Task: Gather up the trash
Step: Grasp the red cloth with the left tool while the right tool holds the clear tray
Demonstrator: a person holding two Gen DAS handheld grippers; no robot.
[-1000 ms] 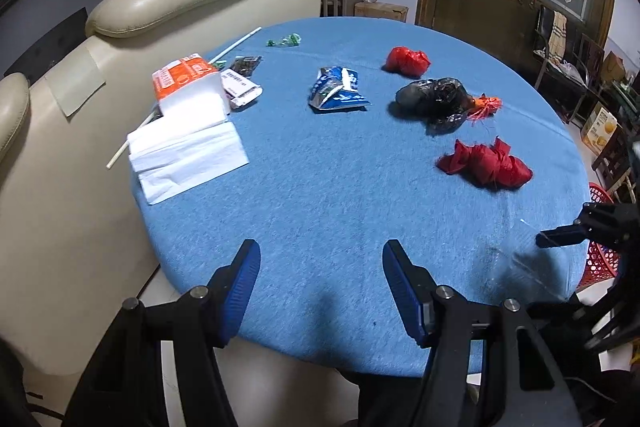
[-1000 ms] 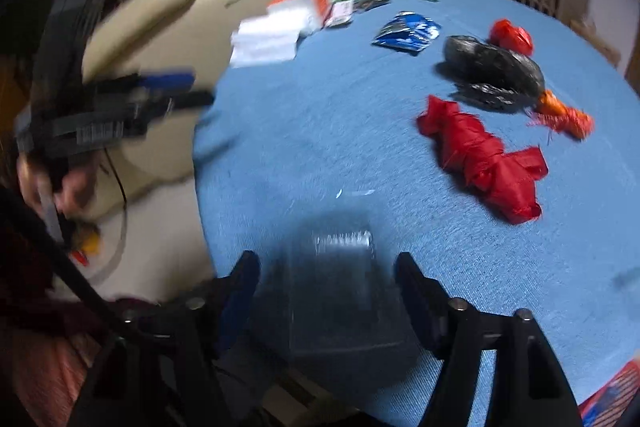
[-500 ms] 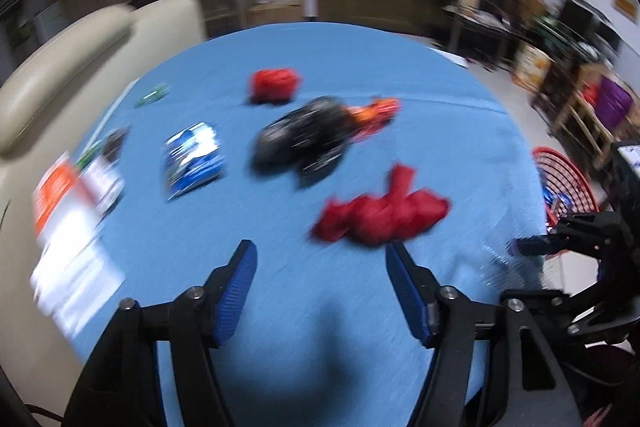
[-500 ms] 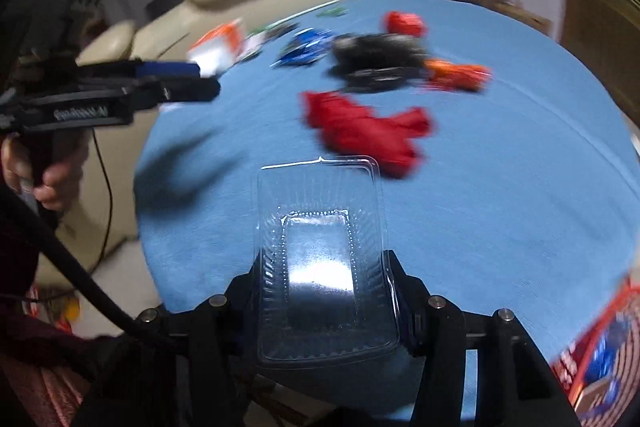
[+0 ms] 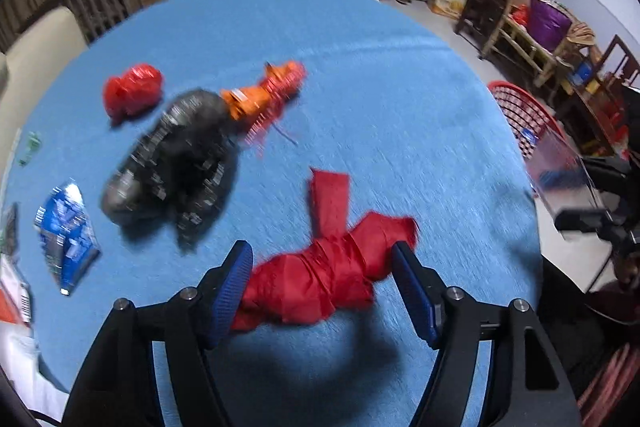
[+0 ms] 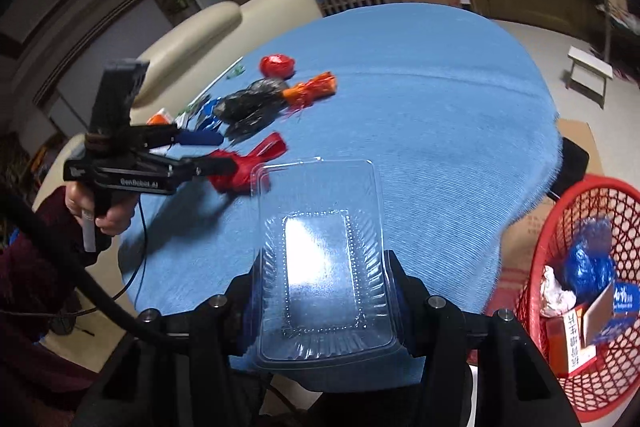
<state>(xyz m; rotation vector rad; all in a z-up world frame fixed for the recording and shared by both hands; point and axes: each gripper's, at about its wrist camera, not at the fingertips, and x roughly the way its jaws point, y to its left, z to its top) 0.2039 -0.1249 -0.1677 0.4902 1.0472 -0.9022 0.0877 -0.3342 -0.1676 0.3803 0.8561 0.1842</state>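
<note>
blue cloth covers the round table (image 5: pixel 400 115), and i take the red crumpled bag (image 5: pixel 328 267) near its close edge as my landmark. my left gripper (image 5: pixel 322 287) hangs over that bag with its jaws apart, one blue pad on each side of it; the left pad looks to be at the bag's edge, but i cannot tell if it touches, and the right pad stands clear. beyond the red bag lies a black plastic bag (image 5: pixel 176 163), with an orange wrapper (image 5: pixel 264 95) touching its far end and a small red ball of wrapping (image 5: pixel 132 91) further back and to the left. a blue snack packet (image 5: pixel 64 235) lies well to the left of the red bag. my right gripper (image 6: pixel 324 291) is clamped on a clear plastic clamshell tray (image 6: pixel 320 251), held off the cloth to the right of the red bag. the red mesh basket (image 6: pixel 600 211) stands on the floor past the table's right edge, already holding some trash.
</note>
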